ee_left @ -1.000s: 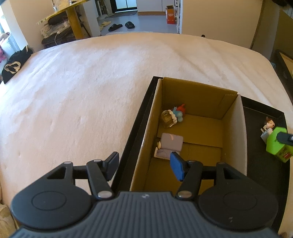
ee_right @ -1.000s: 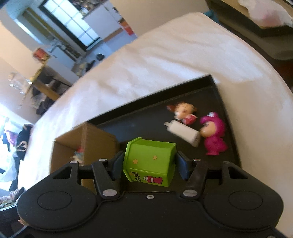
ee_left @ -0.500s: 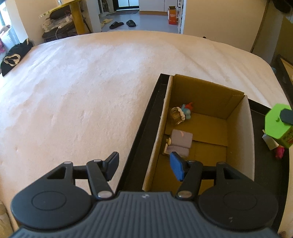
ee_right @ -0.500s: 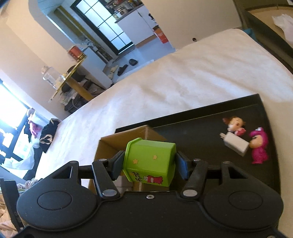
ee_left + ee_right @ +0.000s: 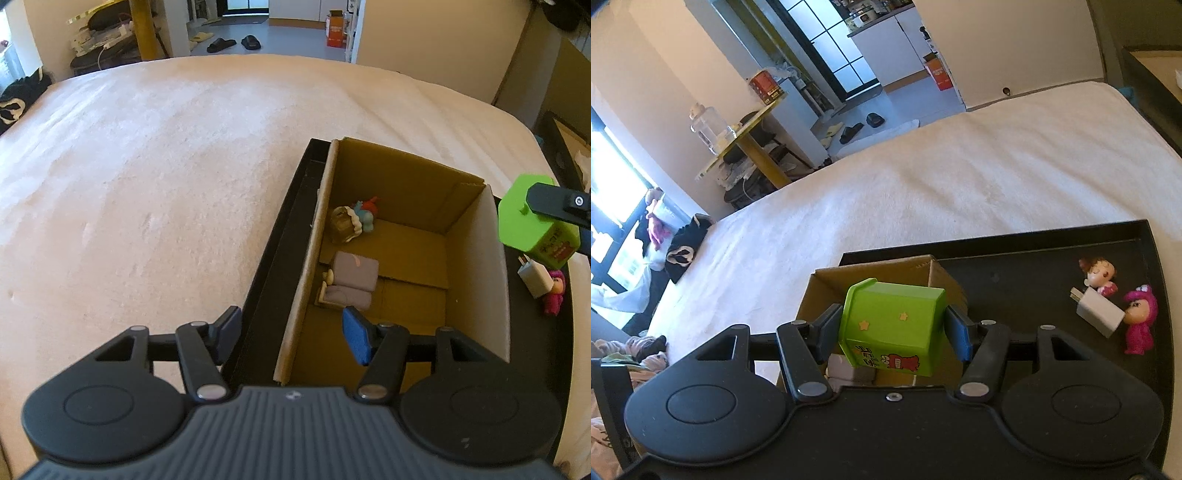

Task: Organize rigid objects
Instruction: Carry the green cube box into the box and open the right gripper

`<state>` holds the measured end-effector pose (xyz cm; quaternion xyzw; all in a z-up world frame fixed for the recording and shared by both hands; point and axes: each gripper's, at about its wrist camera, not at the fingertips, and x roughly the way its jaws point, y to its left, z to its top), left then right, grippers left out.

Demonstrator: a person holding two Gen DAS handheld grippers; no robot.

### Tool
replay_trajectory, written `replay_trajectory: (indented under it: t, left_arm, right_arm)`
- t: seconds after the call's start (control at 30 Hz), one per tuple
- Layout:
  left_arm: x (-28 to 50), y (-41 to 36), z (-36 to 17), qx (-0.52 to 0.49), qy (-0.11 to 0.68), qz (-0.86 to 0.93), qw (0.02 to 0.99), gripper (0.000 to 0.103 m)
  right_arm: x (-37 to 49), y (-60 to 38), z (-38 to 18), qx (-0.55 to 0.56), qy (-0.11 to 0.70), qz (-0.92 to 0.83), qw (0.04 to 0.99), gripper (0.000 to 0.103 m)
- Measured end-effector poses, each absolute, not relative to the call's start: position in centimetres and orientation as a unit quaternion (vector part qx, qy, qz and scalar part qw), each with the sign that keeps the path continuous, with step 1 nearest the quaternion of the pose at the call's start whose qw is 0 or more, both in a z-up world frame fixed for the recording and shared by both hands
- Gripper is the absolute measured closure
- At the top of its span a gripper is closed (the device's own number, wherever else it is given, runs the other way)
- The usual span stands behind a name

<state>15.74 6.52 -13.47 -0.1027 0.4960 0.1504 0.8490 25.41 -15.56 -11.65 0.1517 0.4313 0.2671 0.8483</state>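
My right gripper (image 5: 892, 332) is shut on a green hexagonal box (image 5: 892, 325) and holds it in the air over the right wall of the cardboard box (image 5: 871, 271). The green box also shows in the left wrist view (image 5: 532, 225). The cardboard box (image 5: 476, 258) stands on a black tray (image 5: 280, 229) and holds a grey toy bed (image 5: 352, 280) and a small doll (image 5: 351, 221). My left gripper (image 5: 291, 334) is open and empty above the box's near left wall. On the tray lie a white charger (image 5: 1099, 312), a pink figure (image 5: 1139, 321) and a small doll (image 5: 1099, 275).
The tray rests on a wide cream bed cover (image 5: 147, 184). A black cloth (image 5: 683, 254) lies at the bed's far left edge. Beyond the bed stand a yellow table (image 5: 750, 147) and slippers (image 5: 236, 42) on the floor.
My right gripper has lifted the green box and carried it left, from over the tray to over the cardboard box. My left gripper has drawn back and up a little.
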Motion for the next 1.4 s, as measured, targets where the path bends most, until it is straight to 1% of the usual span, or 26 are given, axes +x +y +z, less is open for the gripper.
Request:
replay_trajectory:
  t: [0.13, 0.2, 0.27, 0.33, 0.43, 0.53, 0.6, 1.0, 1.17, 1.3, 1.4]
  left_arm:
    - [15.8, 7.0, -13.8, -0.111, 0.491, 0.153, 0.85, 0.047]
    - [15.8, 7.1, -13.9, -0.112, 0.489, 0.153, 0.851, 0.05]
    - [15.9, 7.2, -14.0, -0.115, 0.488, 0.151, 0.852, 0.056]
    - [16.0, 7.3, -14.2, -0.12, 0.491, 0.147, 0.851, 0.066]
    - [16.2, 7.3, -14.6, -0.122, 0.494, 0.142, 0.849, 0.073]
    - [16.4, 7.3, -14.9, -0.123, 0.497, 0.139, 0.848, 0.085]
    - [16.4, 7.4, -15.0, -0.124, 0.497, 0.138, 0.848, 0.091]
    - [16.6, 7.7, -15.1, -0.134, 0.498, 0.126, 0.848, 0.092]
    - [16.7, 7.8, -15.1, -0.135, 0.5, 0.124, 0.846, 0.091]
    - [17.0, 7.7, -15.2, -0.133, 0.508, 0.13, 0.841, 0.09]
    - [17.0, 7.6, -15.0, -0.131, 0.511, 0.131, 0.839, 0.087]
  right_arm:
    - [25.3, -14.6, -11.8, 0.136, 0.426, 0.273, 0.852, 0.045]
    - [25.4, -14.0, -12.1, 0.129, 0.429, 0.275, 0.851, 0.045]
    - [25.4, -13.4, -12.3, 0.12, 0.429, 0.278, 0.851, 0.045]
    - [25.6, -12.8, -12.6, 0.115, 0.432, 0.28, 0.85, 0.045]
    - [25.8, -12.0, -12.8, 0.108, 0.432, 0.282, 0.849, 0.045]
    - [26.0, -10.9, -13.1, 0.1, 0.436, 0.281, 0.849, 0.045]
    - [26.1, -10.3, -13.4, 0.091, 0.438, 0.28, 0.849, 0.045]
    - [26.1, -6.9, -15.5, 0.021, 0.443, 0.273, 0.854, 0.045]
    - [25.5, -6.1, -15.5, -0.019, 0.428, 0.271, 0.862, 0.043]
    - [25.4, -6.3, -15.3, -0.015, 0.432, 0.27, 0.86, 0.042]
    - [25.3, -7.0, -14.5, 0.004, 0.437, 0.272, 0.858, 0.042]
